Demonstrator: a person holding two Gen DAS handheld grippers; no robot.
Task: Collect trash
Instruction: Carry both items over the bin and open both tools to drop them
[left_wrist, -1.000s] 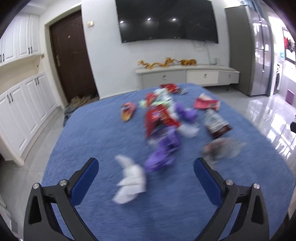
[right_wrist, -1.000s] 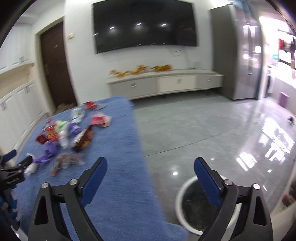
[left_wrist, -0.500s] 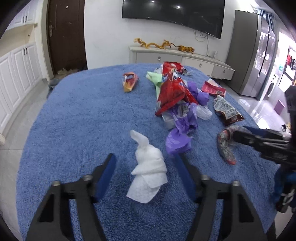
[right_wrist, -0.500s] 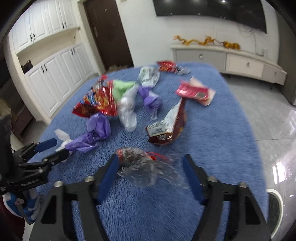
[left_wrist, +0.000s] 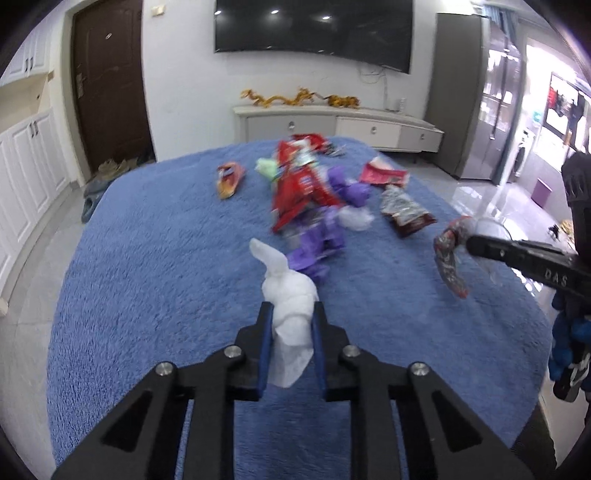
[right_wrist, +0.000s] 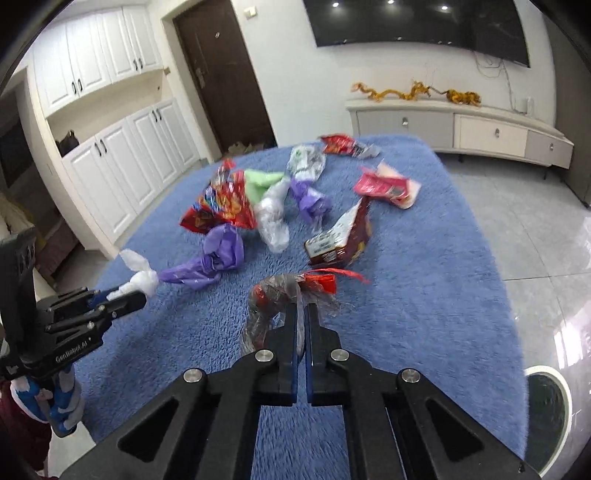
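My left tongs (left_wrist: 291, 314) clamped on white tissue (left_wrist: 290, 295), right tongs (right_wrist: 302, 312) pinched on clear wrapper (right_wrist: 280, 295), both just closed. Bin (right_wrist: 546, 410) sits at 4 o'clock off the blue rug (right_wrist: 424, 295), right hand nearer.

Fluffy, matt pile on the blue blanket (left_wrist: 155, 266); soft crumpled paper in the white tissue (left_wrist: 291, 299); clear crinkly film on the plastic wrapper (right_wrist: 280, 295); glossy tiles on the floor (right_wrist: 535, 236).
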